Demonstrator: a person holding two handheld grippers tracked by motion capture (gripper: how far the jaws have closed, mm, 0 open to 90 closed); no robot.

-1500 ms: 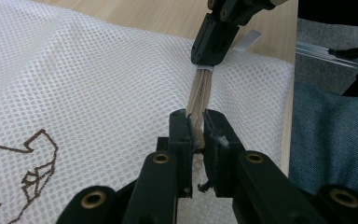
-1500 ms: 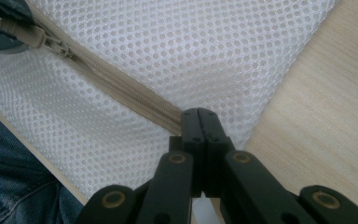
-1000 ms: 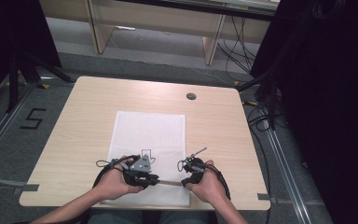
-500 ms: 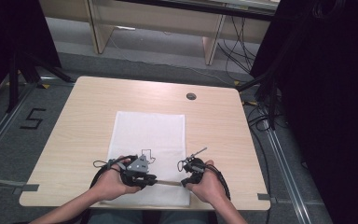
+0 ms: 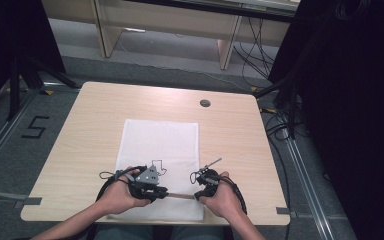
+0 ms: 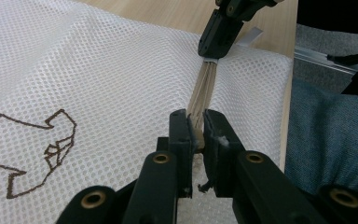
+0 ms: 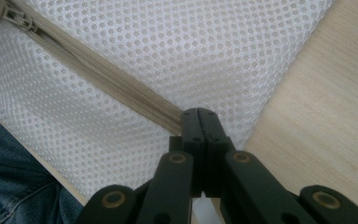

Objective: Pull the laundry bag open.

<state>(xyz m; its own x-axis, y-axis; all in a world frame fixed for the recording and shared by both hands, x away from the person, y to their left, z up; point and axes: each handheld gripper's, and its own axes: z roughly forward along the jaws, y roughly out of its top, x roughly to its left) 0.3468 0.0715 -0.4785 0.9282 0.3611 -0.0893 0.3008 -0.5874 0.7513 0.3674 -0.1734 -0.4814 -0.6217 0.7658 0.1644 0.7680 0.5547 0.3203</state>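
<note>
A white mesh bag (image 5: 160, 142) lies flat on the wooden table (image 5: 95, 115), with a dark line drawing (image 6: 32, 144) printed on it. Its beige zipper (image 5: 181, 195) runs along the near edge. My left gripper (image 6: 196, 122) is shut on the zipper, the beige strip pinched between its pads. My right gripper (image 7: 199, 113) is shut on the zipper farther to the right, near the bag's corner; in the left gripper view that right gripper (image 6: 213, 46) clamps the far end of the strip. The zipper slider (image 7: 16, 18) sits up the strip from the right jaws. Both hands rest at the table's front edge.
A round cable hole (image 5: 205, 103) sits at the table's back right. The person's lap in jeans (image 6: 331, 135) is just past the front edge. Black curtains stand at both sides, cables lie on the floor at the right, and a wooden desk frame (image 5: 170, 22) stands behind.
</note>
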